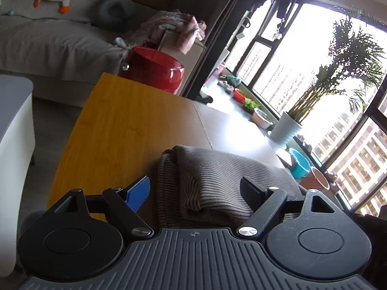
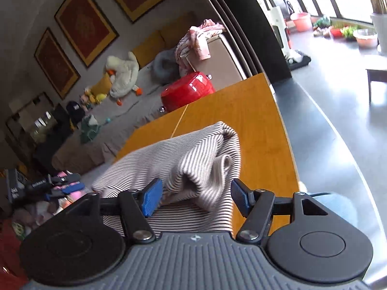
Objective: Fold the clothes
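A striped brown-and-beige garment (image 1: 217,181) lies folded in layers on the wooden table (image 1: 116,130). My left gripper (image 1: 196,191) is open over its near edge, blue-padded fingers (image 1: 139,193) wide apart on either side of the cloth, not pressing it. In the right wrist view the same striped garment (image 2: 193,154) lies on the table (image 2: 254,120) with a bunched fold and a cuff sticking up. My right gripper (image 2: 193,198) stands open, the bunched fold between its blue pads (image 2: 151,198) without being pinched.
A red round stool (image 1: 154,67) stands beyond the table's far end, by a grey sofa (image 1: 48,43) with a pink garment (image 1: 179,29) and plush toys. Plant pots and bowls line the window sill (image 1: 261,118). A white cabinet (image 1: 14,145) is at left.
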### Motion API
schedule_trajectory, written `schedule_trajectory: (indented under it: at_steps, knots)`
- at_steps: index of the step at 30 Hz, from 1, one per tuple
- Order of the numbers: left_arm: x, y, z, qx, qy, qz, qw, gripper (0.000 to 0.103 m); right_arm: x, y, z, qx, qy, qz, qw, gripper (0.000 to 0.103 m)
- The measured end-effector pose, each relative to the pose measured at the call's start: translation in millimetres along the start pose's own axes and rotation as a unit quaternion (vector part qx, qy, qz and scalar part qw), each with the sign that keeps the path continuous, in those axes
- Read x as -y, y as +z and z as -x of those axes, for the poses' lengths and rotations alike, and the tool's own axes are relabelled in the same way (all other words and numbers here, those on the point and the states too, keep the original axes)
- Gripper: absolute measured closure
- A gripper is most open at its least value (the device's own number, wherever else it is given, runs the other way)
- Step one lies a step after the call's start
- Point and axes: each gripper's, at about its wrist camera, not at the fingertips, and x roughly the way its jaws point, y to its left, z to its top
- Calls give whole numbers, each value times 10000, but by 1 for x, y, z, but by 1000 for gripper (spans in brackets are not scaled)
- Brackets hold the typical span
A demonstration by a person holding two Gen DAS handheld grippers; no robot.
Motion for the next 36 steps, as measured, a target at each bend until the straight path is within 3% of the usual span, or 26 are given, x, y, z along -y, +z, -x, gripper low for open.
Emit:
schedule_trajectory:
  at_steps: [3, 7, 12, 16, 19, 22, 27, 30, 36]
  knots:
    - [11, -3, -27, -295, 300, -107, 9991, 13, -4, 3, -23, -180, 0, -345, 9992, 38]
    - [15, -13, -57, -604, 358, -29, 9975, 13, -14, 5, -58, -333, -405, -135, 9985, 38]
    - [24, -19, -68, -473, 535, -355, 9968, 11, -19, 6, -88, -349, -507, 62, 9981, 36]
    - [28, -22, -71, -473, 408, -458, 9970, 13, -23, 8, -98, -335, -453, 200, 9982, 36]
    - [29, -23, -76, -471, 321, -555, 9968, 23, -28, 7, -104, -303, -492, 454, 9973, 42]
    - [31, -22, -79, -439, 308, -701, 9961, 35, -32, 7, -110, -285, -520, 664, 9960, 55]
    - [35, -15, -70, -281, 385, -726, 9962, 63, -35, 10, -114, -255, -484, 818, 9951, 69]
    - [43, -11, -59, -129, 364, -845, 9957, 71, -37, 17, -109, -140, -376, 765, 9963, 84]
    - [64, -15, -24, 94, 67, -1016, 9948, 73, -57, 36, -78, 243, 0, 924, 9954, 85]
